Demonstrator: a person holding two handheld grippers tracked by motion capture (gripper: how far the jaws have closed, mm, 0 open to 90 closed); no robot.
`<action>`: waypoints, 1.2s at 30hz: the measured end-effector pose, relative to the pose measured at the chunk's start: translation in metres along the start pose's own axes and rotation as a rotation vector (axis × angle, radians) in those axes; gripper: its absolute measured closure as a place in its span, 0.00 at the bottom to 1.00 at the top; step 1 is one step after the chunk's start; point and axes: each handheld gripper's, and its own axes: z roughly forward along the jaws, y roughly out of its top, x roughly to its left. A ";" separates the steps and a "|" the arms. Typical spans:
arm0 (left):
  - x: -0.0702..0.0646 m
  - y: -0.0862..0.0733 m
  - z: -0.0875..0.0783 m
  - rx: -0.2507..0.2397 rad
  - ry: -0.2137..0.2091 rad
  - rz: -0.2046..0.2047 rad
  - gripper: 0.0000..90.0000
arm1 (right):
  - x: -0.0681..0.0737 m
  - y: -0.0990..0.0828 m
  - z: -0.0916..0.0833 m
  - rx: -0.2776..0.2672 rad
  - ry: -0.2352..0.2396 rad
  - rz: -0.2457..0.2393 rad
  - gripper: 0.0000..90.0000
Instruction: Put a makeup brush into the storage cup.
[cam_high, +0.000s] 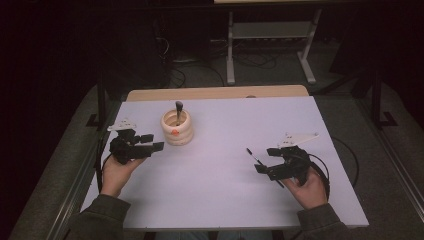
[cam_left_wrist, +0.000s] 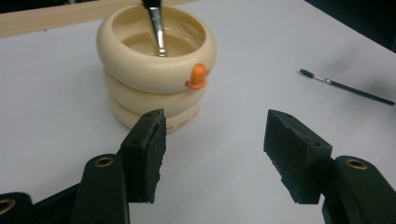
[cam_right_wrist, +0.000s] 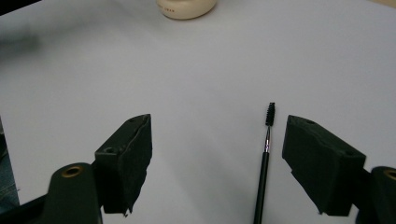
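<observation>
The left gripper (cam_high: 153, 142) sits at about nine o'clock on the white table (cam_high: 225, 200), held from below by the person's left hand (cam_high: 116, 172), its jaws spread apart with nothing between them; in the left gripper view the pads (cam_left_wrist: 148, 154) stand clear of everything, the near one just short of the cream holder (cam_left_wrist: 156, 65). That holder, built like three stacked rings, stands at about eleven o'clock on the table, just beyond and to the right of the left gripper. It carries a small orange knob (cam_left_wrist: 199, 76) on the rim of its top ring, and faint printed lettering runs along the bottom ring, too small and pale to read. A dark-handled brush (cam_left_wrist: 158, 25) with a metal ferrule stands inside it, leaning a little. The right gripper (cam_high: 264, 161) rests at about four o'clock, cradled by the right hand (cam_high: 307, 190), its jaws likewise apart and pressing on nothing. A thin black wand with a bristled spoolie tip (cam_right_wrist: 264, 158) lies flat on the table between those jaws, nearer the right-hand pad in the right gripper view, tip pointing away toward twelve o'clock of that view; whether the pad touches it cannot be told. No brand or label can be read on the wand or the grippers. A wooden edge (cam_high: 215, 93) runs along the table's far side.
</observation>
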 end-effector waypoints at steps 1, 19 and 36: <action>-0.001 -0.001 0.000 -0.004 -0.006 0.002 0.42 | -0.001 0.000 0.000 -0.001 -0.001 -0.002 0.26; -0.020 -0.020 0.001 -0.013 -0.026 0.030 0.40 | -0.004 -0.002 -0.005 -0.002 -0.016 0.020 0.26; -0.027 -0.027 -0.004 -0.016 -0.046 0.038 0.39 | -0.009 -0.006 -0.008 0.006 -0.039 0.029 0.26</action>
